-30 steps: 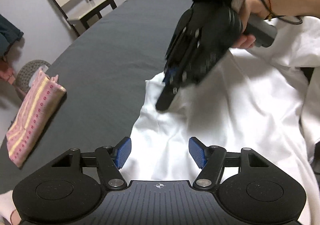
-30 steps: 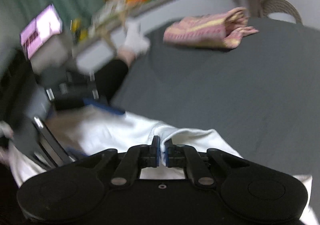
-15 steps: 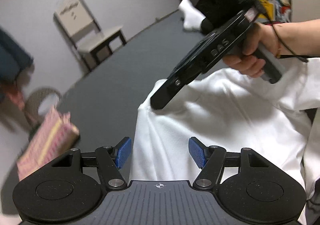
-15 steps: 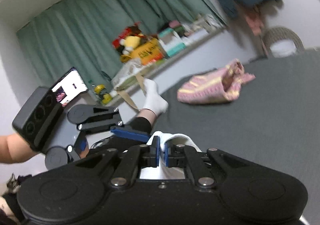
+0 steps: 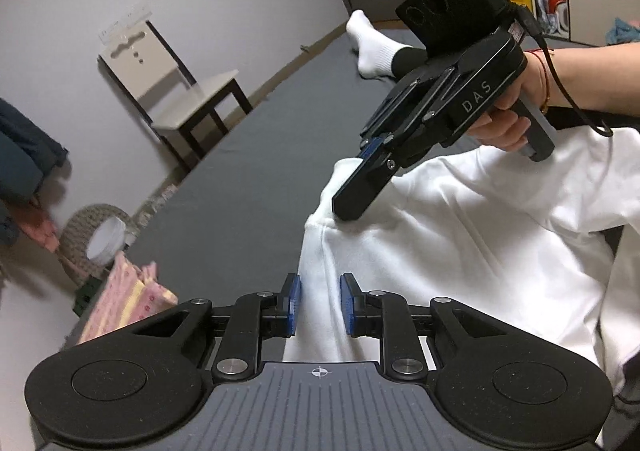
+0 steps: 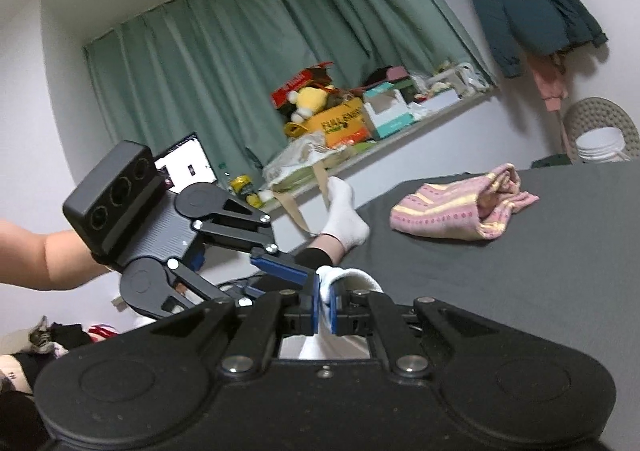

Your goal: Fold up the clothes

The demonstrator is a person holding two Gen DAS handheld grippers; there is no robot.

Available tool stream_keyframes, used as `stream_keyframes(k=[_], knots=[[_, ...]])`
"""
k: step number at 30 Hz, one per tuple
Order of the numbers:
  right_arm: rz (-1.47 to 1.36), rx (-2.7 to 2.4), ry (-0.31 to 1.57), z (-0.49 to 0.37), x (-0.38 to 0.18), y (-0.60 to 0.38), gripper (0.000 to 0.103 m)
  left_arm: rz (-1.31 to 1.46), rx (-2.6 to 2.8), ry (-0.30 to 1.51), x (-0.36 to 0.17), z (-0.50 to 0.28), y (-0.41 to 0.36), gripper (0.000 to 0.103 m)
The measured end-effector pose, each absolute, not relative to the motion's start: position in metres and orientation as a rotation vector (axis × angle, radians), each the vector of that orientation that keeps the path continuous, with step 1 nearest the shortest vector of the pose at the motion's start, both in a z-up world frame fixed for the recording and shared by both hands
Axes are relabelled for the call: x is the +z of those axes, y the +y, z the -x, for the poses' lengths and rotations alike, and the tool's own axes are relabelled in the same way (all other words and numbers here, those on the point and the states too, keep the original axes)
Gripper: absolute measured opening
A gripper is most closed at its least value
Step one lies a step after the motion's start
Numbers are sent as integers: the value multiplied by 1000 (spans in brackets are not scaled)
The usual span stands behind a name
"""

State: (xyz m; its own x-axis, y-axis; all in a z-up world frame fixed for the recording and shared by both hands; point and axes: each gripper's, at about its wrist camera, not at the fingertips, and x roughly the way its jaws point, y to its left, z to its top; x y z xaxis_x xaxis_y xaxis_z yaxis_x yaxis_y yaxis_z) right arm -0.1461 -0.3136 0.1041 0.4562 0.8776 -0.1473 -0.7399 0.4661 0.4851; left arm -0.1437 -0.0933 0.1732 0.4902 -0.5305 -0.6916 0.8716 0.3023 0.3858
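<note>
1. White garment [image 5: 460, 251] lies rumpled on the dark grey bed sheet [image 5: 248, 171], filling the 3 to 5 o'clock part of the left wrist view. One corner is lifted off the sheet.
2. Right gripper [image 5: 344, 187]: jaws pinched tight on that raised corner, a fold of white cloth bulging out between the blue pads [image 6: 316, 297] in its own view.
3. Left gripper [image 5: 319, 305]: jaws set narrow but not yet closed, straddling a hem ridge of the garment at 6 o'clock. No grip shows.
4. Risk: the left jaws close on the ridge only, or on two layers at once. Fold would then come out skewed or bunched.
5. Risk: the right-hand pinch sits near the very edge of the corner. A pull against the left side before it grips could slip the cloth free.
6. Risk: the garment's far side is draped over the person's lap at 3 o'clock. Drag there could resist spreading it flat.
7. Folded pink striped cloth [image 6: 460, 207] lies well apart at 1 o'clock in the right wrist view. Sock foot [image 6: 344, 211] rests on the sheet edge near the grippers and could snag a sweep.
</note>
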Motion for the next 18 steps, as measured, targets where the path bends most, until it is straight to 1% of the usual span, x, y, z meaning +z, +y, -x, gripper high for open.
stream_keyframes(k=[5, 6, 8, 11, 13, 15, 16, 18], knots=[[-387, 1056, 381, 150, 107, -314, 6, -822, -971, 491, 174, 148, -101, 22], [-388, 1051, 381, 149, 107, -314, 6, -830, -964, 485, 174, 150, -102, 18], [-393, 1044, 379, 149, 106, -315, 6, -845, -953, 475, 175, 153, -103, 4], [-387, 1045, 370, 152, 109, -316, 7, -850, -923, 459, 181, 157, -102, 2], [-366, 1038, 370, 156, 112, -314, 10, -865, -885, 429, 184, 162, -101, 2], [-318, 1010, 361, 164, 118, -315, 22, -919, -794, 353, 184, 172, -102, 2], [-288, 985, 355, 170, 123, -317, 32, -954, -744, 310, 184, 177, -102, 2], [-217, 918, 348, 183, 134, -323, 41, -1012, -663, 237, 184, 186, -98, 2]])
